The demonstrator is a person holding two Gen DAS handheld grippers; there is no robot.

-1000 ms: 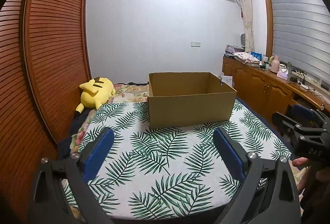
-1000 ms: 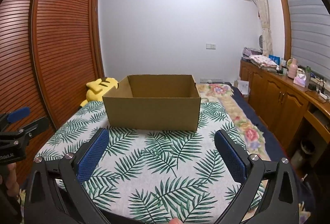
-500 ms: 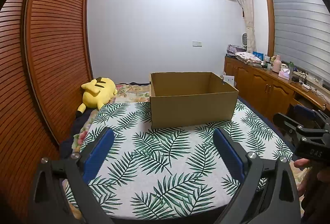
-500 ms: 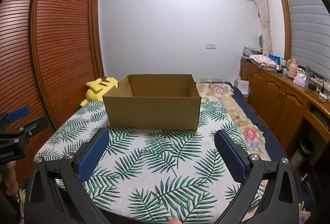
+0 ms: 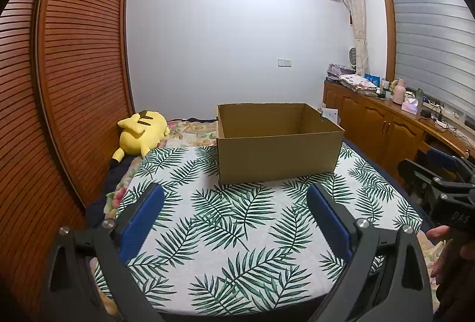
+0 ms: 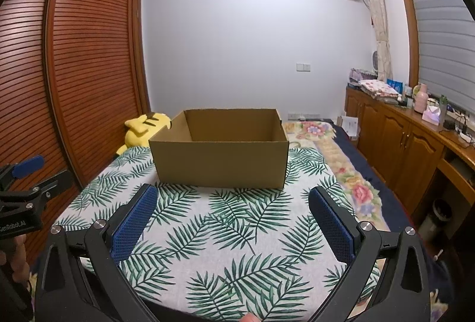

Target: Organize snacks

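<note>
An open brown cardboard box (image 5: pixel 279 152) (image 6: pixel 219 161) stands on the leaf-print cloth (image 5: pixel 237 233) (image 6: pixel 225 239) over the bed. Its inside floor is hidden from both views. No snacks are visible. My left gripper (image 5: pixel 234 203) hovers open over the near part of the cloth, well short of the box, with nothing between its blue pads. My right gripper (image 6: pixel 233 204) is likewise open and empty, in front of the box. Each gripper also shows at the edge of the other's view, held by a hand.
A yellow plush toy (image 5: pixel 141 130) (image 6: pixel 142 127) lies left of the box by the slatted wooden wardrobe (image 5: pixel 74 69). A wooden cabinet counter (image 5: pixel 386 120) (image 6: pixel 415 129) with small items runs along the right. A floral sheet (image 6: pixel 341 161) lies under the cloth.
The left view has drifted slightly, so the box sits a little further right and higher. Both grippers stay open; the right view is almost unchanged.
</note>
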